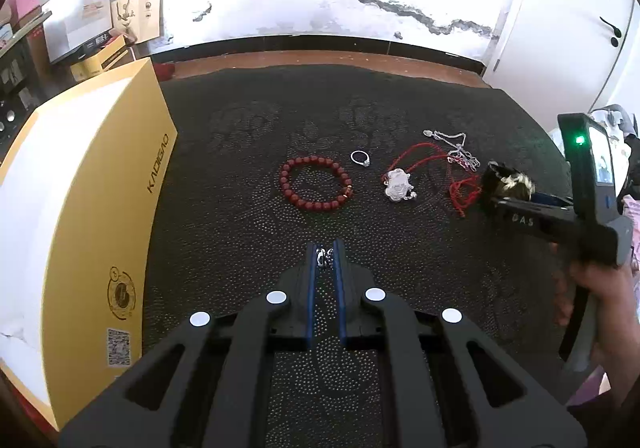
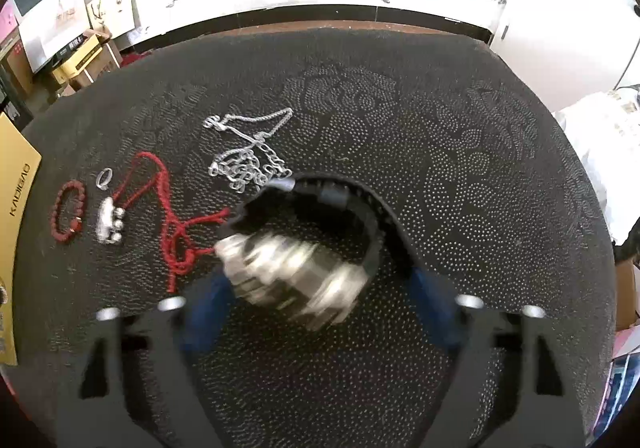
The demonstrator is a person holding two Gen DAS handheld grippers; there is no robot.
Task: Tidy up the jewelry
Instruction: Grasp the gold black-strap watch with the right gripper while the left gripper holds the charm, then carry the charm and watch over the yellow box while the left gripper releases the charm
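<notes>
Left wrist view
L gripper (image 1: pixel 326 248): jaws narrow, pinching a small silver-and-dark beaded piece (image 1: pixel 325 258) at the tips, low over the mat.
Mat (image 1: pixel 248 151): dark, dotted floral pattern, covers the table.
Red bracelet (image 1: pixel 316 183): round bead loop, flat on mat, ahead of the L tips.
Ring (image 1: pixel 360 158): silver, just right of the bracelet, apart from it.
Pendant (image 1: pixel 397 184): silver, on a red cord (image 1: pixel 460 189) that trails right.
Chain (image 1: pixel 456 147): silver, bunched, behind the cord.
R gripper (image 1: pixel 496 187): at right edge, held by a hand (image 1: pixel 596 288); a black-and-metal watch (image 1: pixel 508 183) at its tip.
Box (image 1: pixel 100 207): yellow and white, on the left side of the mat.

Right wrist view
R gripper (image 2: pixel 320 288): blue pads set wide; whether they grip the watch, cannot tell.
Watch (image 2: pixel 296 272): between the fingers, metal case blurred, black strap looping behind it.
Chain (image 2: pixel 248 159): just beyond the strap, looks touching its edge.
Cord (image 2: pixel 172 215): left of the watch, ends near the case.
Pendant (image 2: pixel 108 221), ring (image 2: pixel 103 179), red bracelet (image 2: pixel 68 211): far left, in a row toward the box (image 2: pixel 16 207).
</notes>
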